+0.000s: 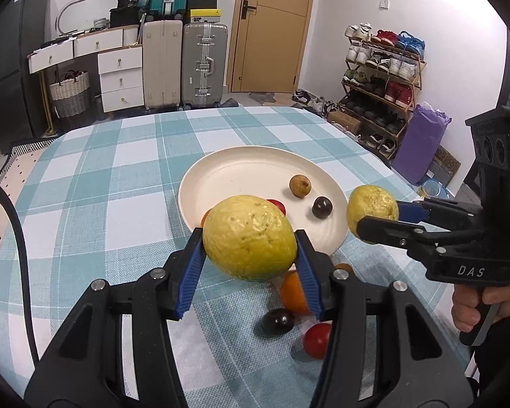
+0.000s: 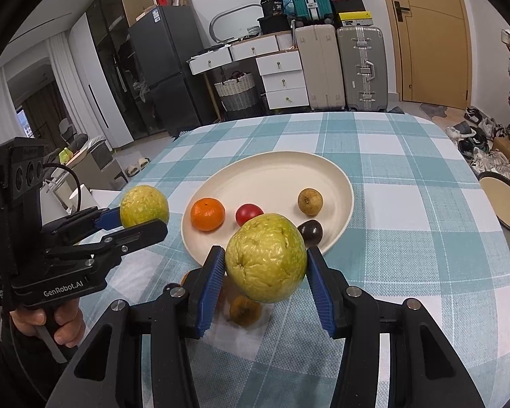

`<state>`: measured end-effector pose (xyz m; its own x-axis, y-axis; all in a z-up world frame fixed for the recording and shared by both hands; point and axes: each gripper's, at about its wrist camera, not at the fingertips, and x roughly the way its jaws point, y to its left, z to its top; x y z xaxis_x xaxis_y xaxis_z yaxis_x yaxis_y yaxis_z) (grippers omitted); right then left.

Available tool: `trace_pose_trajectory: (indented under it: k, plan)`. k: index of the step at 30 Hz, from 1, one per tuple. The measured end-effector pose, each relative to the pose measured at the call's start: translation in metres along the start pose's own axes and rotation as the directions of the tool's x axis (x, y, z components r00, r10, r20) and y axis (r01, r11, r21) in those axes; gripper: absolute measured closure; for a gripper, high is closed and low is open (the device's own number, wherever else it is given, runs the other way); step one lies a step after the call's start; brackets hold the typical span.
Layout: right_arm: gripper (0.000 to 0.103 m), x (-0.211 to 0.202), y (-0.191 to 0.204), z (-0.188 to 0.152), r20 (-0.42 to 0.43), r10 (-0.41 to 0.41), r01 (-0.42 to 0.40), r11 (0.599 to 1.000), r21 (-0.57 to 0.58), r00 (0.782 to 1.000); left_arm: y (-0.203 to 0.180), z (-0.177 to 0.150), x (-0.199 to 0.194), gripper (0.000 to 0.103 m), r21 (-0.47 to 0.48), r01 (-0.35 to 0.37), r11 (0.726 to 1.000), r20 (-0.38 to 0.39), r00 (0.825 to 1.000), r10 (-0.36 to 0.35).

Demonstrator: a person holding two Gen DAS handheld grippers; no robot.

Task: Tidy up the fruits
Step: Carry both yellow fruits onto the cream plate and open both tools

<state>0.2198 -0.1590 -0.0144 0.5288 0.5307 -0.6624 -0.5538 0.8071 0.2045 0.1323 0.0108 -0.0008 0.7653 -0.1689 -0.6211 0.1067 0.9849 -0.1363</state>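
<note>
Left gripper (image 1: 250,255), lower centre, is clamped on a yellow-green guava (image 1: 250,238); right gripper (image 2: 265,272) pinches a second guava (image 2: 267,256). Each should be lowered onto bare plate (image 2: 275,166) area, clear of the tangerine (image 2: 207,214), then released gently

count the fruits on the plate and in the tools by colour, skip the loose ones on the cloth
orange fruit: 1
red fruit: 1
tan fruit: 1
dark purple fruit: 1
yellow-green: 2, left fruit in the left tool, right fruit in the right tool
total: 6
</note>
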Motion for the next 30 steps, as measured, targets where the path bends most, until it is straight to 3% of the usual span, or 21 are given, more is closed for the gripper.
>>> trace_pose_trajectory:
  k: [30]
  plan:
    - [0.053, 0.051, -0.018, 0.015, -0.090, 0.101, -0.096, 0.994, 0.060, 0.991, -0.005, 0.001, 0.053, 0.054, 0.020, 0.021, 1.000, -0.073, 0.997, -0.019]
